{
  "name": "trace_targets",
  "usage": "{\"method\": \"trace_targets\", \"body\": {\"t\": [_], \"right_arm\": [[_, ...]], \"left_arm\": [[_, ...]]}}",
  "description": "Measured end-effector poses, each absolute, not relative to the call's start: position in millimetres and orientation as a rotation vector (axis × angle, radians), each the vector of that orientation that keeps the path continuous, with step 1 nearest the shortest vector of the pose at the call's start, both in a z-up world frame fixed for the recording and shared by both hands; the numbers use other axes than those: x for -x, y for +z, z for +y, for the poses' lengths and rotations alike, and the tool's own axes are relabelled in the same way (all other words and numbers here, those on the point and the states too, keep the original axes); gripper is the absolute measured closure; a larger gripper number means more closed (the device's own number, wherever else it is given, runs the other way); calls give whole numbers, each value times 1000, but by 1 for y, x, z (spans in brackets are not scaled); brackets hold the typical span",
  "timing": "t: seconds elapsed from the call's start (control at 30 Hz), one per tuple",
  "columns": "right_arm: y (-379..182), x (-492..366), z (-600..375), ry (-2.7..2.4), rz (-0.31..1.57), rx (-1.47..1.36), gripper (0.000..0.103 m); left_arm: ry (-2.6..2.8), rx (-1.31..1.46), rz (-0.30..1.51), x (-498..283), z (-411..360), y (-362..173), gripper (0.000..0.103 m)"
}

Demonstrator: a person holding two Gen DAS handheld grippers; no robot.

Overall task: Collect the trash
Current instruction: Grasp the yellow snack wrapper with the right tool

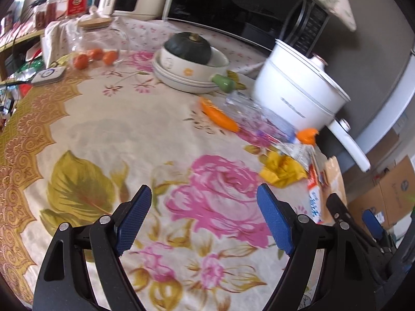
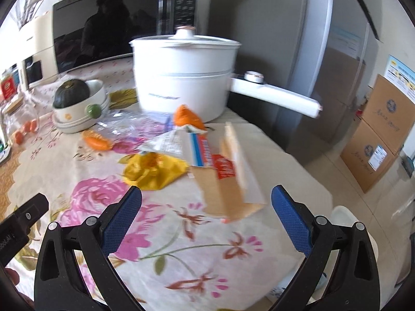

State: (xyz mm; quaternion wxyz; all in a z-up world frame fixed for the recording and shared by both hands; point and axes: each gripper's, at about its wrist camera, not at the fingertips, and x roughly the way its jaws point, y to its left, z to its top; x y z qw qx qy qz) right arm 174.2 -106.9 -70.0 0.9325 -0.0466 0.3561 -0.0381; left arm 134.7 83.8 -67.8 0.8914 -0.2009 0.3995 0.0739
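While the left gripper [image 1: 203, 197] hangs over the floral tablecloth [image 1: 109, 129], its blue pads stand wide apart with nothing between them. In the left wrist view the trash sits at about two o'clock: a yellow wrapper [image 1: 282, 171], a crumpled printed wrapper [image 1: 298, 153], an orange peel [image 1: 220, 115] and clear plastic [image 1: 254, 114], all just beside the white electric pot [image 1: 298, 93]. A green squash [image 1: 189, 48] rests in a bowl at twelve (picture blurred).

In the right wrist view the right gripper [image 2: 206, 198] is also spread wide, empty. A torn cardboard packet [image 2: 228, 181] lies at twelve just ahead of the pads; the yellow wrapper [image 2: 153, 169] sits at eleven, touching the packet's edge. The pot [image 2: 181, 75] stands behind.
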Motion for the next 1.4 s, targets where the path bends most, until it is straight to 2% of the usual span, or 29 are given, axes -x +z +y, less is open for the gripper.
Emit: {"method": "trace_targets", "body": {"t": [0.53,1.03,1.1,1.13,1.17,1.23,1.33,1.4], "right_arm": [[-110,-210,-16,50,823,244,7],[-136,-253,-21,-47,888,13,7],[-139,-259,-23,-55,888,27,13],[-140,-261,-23,-53,890,34,22],[-141,-263,-23,-47,895,43,37],[-143,-266,-25,-50,904,49,51],[-141,-264,-30,-26,890,38,56],[-139,-262,-32,8,881,33,69]], "left_arm": [[300,570,842,-123,185,-78,22],[319,540,876,-125,195,-92,22],[313,534,883,-127,192,-94,22],[311,531,885,-127,190,-94,22],[307,528,888,-128,188,-95,22],[298,525,894,-130,185,-96,22],[291,517,892,-130,182,-95,22],[295,514,888,-131,181,-95,22]]}}
